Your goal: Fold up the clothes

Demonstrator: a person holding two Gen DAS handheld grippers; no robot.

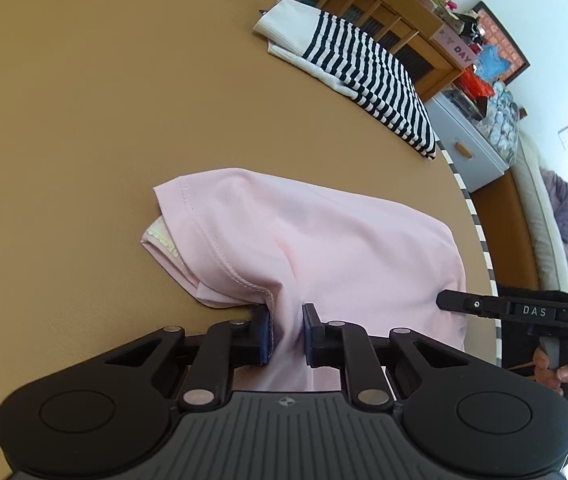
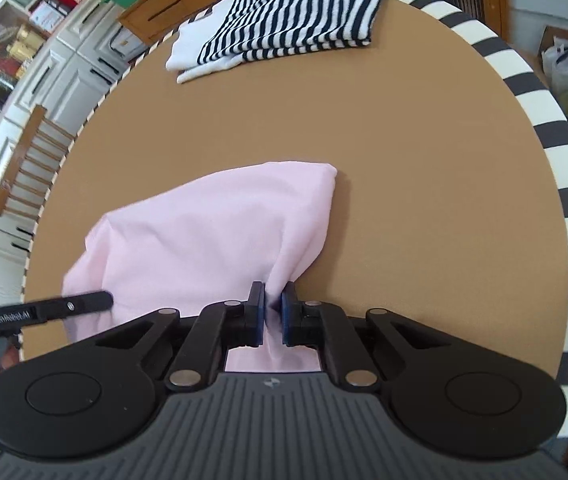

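Pale pink cotton garment [image 1: 324,236] pinched at two near-edge points on the round tan counter [image 1: 84,120].

Left hand-held gripper [image 1: 287,334] clamped on a gathered bunch by the stitched hem; right hand-held gripper [image 2: 272,316] squeezed tight on the opposite near corner, cloth pulled into folds between the blue pads [image 2: 286,322]. Folded black-and-white striped top [image 2: 304,12] stacked over folded white cloth [image 2: 192,50] at the far rim, well apart from the pink piece.

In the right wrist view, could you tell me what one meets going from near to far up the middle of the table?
Right gripper shut on the pink garment → bare brown tabletop → striped folded top at the far edge.
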